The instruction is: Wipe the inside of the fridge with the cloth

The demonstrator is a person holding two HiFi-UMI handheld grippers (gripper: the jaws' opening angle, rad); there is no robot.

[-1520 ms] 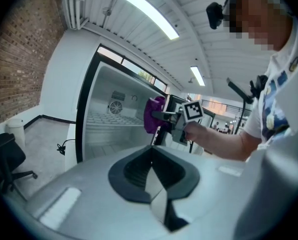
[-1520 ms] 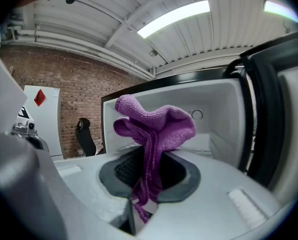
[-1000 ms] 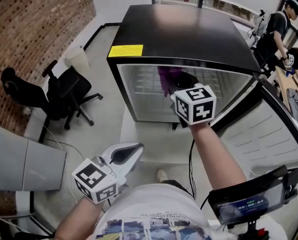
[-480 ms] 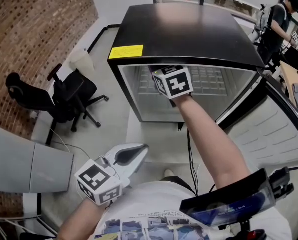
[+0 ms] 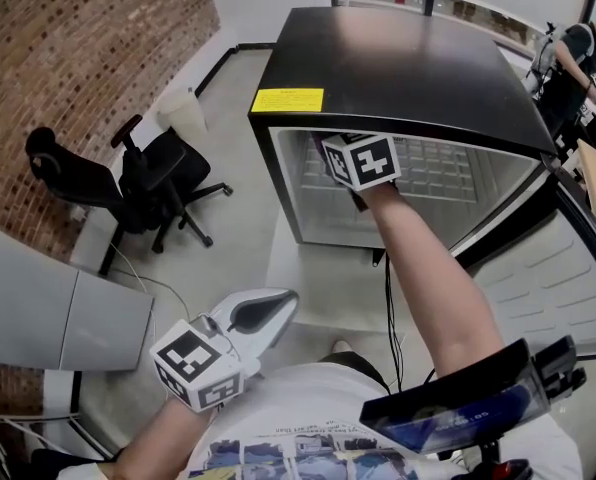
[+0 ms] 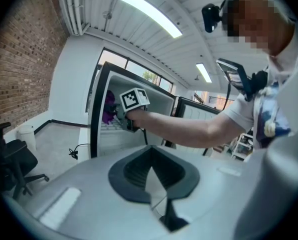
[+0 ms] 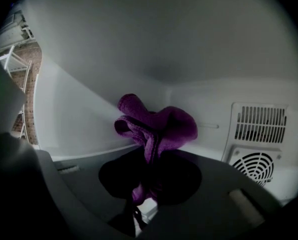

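Two tongs logged. My right gripper [image 5: 361, 161] reaches into the open fridge [image 5: 408, 58] at 12 o'clock in the head view, its jaws clamped on the purple cloth [image 7: 156, 126]. The cloth bunches up out of the jaws close to the white back wall; I cannot tell if it touches. A round fan vent [image 7: 259, 166] sits at 4 o'clock from the cloth, with a slotted grille [image 7: 261, 124] above it. My left gripper [image 5: 263, 313] hangs at 7 o'clock, outside the fridge, jaws together with nothing between them. The fridge door [image 5: 548, 268] stands open at 3 o'clock. A black office chair [image 5: 148, 183] is at 9 o'clock, beside the brick wall [image 5: 78, 58].
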